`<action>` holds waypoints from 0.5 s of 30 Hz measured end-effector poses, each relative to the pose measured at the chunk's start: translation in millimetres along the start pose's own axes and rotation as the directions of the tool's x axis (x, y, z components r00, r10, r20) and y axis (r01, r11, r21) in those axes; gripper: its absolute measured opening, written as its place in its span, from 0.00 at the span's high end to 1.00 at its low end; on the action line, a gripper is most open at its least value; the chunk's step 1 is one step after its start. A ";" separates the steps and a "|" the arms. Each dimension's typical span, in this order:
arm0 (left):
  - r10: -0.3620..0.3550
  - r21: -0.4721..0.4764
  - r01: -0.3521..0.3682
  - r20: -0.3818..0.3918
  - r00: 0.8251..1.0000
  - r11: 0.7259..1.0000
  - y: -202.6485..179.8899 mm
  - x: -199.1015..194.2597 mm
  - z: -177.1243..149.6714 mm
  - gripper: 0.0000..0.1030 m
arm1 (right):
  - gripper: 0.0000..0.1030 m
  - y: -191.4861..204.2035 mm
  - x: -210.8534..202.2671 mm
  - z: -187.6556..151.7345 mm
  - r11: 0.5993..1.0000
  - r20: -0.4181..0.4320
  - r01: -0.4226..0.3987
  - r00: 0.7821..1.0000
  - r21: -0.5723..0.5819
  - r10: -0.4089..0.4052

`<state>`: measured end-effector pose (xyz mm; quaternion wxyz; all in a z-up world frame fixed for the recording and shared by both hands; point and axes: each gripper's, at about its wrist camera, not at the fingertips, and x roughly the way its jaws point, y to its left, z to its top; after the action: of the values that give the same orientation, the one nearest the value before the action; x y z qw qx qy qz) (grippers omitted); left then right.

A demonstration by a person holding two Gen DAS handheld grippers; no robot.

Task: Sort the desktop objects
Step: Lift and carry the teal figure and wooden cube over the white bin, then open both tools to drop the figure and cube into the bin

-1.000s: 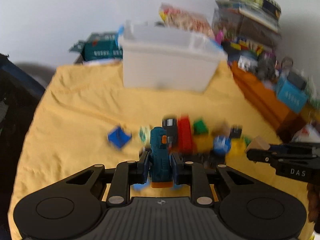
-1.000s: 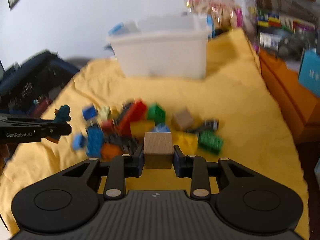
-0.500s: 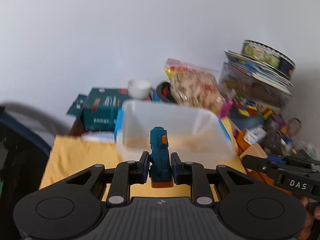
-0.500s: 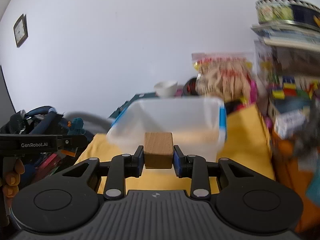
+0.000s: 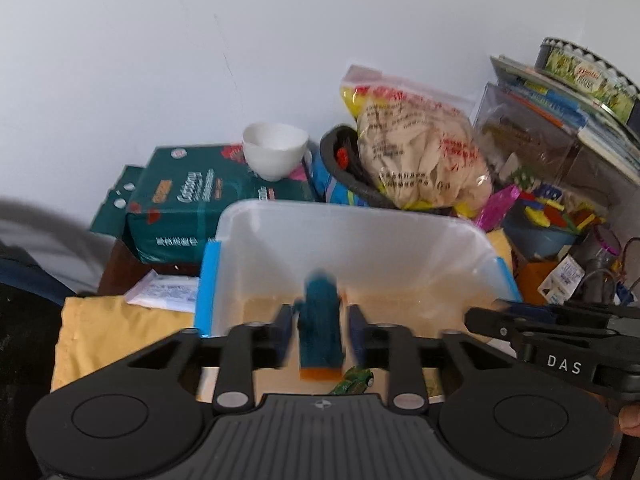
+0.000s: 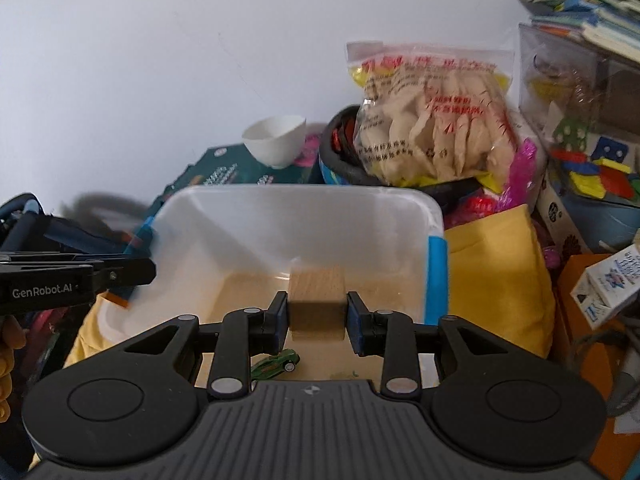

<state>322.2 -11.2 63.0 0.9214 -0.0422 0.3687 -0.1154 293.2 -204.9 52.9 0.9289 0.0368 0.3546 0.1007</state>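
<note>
Lighting: soft, even daylight; white wall bright, no glare. Fisheye bending with dark corners. Motion blur: teal toy smeared, left view.

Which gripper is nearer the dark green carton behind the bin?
Left. The left gripper, jaws opening around a teal toy, hangs over the bin's left side, by the carton; the right gripper, opening around a wooden block, is further right.
</note>
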 end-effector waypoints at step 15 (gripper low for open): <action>0.001 0.078 -0.008 0.099 0.995 0.997 19.5 -98.5 -117.6 0.34 | 0.42 -1.4 -111.5 -112.1 0.999 0.143 -0.053 0.988 0.004 0.051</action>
<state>175.6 32.6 40.6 0.9398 -0.0107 0.3177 -0.1255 137.5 -230.3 41.7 0.9488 0.0566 0.2864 0.1207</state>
